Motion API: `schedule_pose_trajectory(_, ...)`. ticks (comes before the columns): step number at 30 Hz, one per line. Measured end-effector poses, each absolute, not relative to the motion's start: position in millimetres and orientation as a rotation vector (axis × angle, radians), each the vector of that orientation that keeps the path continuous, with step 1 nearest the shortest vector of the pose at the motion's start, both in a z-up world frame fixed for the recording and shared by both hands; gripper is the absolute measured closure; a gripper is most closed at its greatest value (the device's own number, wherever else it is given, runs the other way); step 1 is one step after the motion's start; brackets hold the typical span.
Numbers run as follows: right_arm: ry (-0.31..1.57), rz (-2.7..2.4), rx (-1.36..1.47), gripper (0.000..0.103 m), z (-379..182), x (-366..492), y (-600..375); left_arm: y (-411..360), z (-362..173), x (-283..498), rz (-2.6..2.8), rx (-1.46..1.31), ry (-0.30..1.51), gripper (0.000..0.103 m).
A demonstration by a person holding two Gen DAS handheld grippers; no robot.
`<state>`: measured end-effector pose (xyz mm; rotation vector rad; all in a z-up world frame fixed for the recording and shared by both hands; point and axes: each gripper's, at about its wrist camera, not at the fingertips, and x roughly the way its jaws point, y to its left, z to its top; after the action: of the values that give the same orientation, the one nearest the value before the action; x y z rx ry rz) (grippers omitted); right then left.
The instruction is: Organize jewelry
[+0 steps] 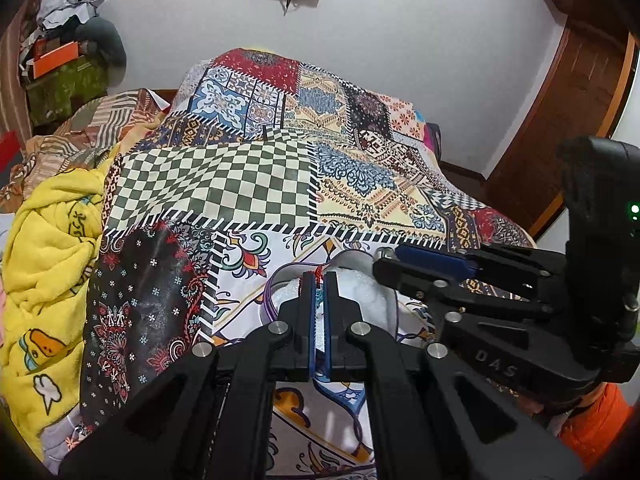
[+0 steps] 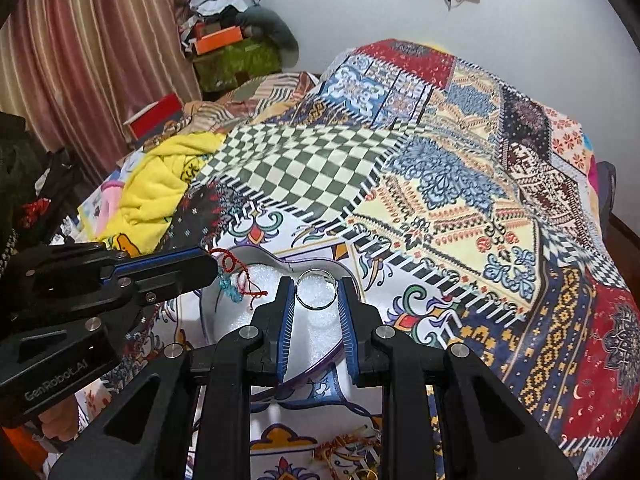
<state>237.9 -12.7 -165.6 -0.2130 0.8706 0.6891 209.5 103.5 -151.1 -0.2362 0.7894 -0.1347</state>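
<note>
While hovering over the heart-shaped metal tin with white foam lining (image 2: 224, 320), both sets of tongs busy with jewelry. Left black gripper with blue pads (image 1: 319, 280) pinched nearly shut on a red thread bracelet with a turquoise bead charm (image 2: 236, 280), cord bunched up right at the fingertips, loose red ends dangling over the foam on the tin's left half. From the left wrist cam, only a bit of red cord and a speck of turquoise peeking out between the pads (image 1: 309, 312). Right black gripper with blue pads (image 2: 317, 286) clamped on a plain silver metal ring (image 2: 316, 290), one pad on each side, ring held flat-ish and round side up just above the foam, toward the right lobe of the heart. Can't tell if touching the foam or floating a hair above it.

Tin sitting on a colourful patchwork-print bedsheet (image 2: 460, 208), on the white floral patch near the front edge. More tangled gold and red jewelry pieces (image 2: 352, 452) lying on the sheet below the tin, near the bottom of the right wrist view. Crumpled yellow fleece blanket with cartoon ducks (image 1: 52, 264) off on the left side, well apart from the tin.
</note>
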Motion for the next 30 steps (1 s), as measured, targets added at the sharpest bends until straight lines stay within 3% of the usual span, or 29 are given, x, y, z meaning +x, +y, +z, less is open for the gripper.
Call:
schedule_pose_trajectory(18, 0.900, 0.693, -0.247, 0.083, -178, 243, -6, 94, -157, 212, -0.098, -0.127, 0.803, 0.100)
schedule_pose_trajectory(23, 0.917, 0.703, -0.244, 0.083, -180, 242, -3, 101, -153, 202, -0.058, -0.112, 0.788, 0.089)
schedule_pose_trajectory(27, 0.929, 0.707, -0.234, 0.083, -179, 240, -4, 110, -153, 199, -0.034, -0.134, 0.793, 0.087)
schedule_pose_trajectory(28, 0.927, 0.706, -0.243, 0.082, -178, 239, -3, 112, -154, 198, -0.029, -0.143, 0.795, 0.087)
schedule_pose_trajectory(30, 0.916, 0.693, -0.261, 0.069, -174, 235, -2, 115, -154, 197, -0.022, -0.158, 0.797, 0.087)
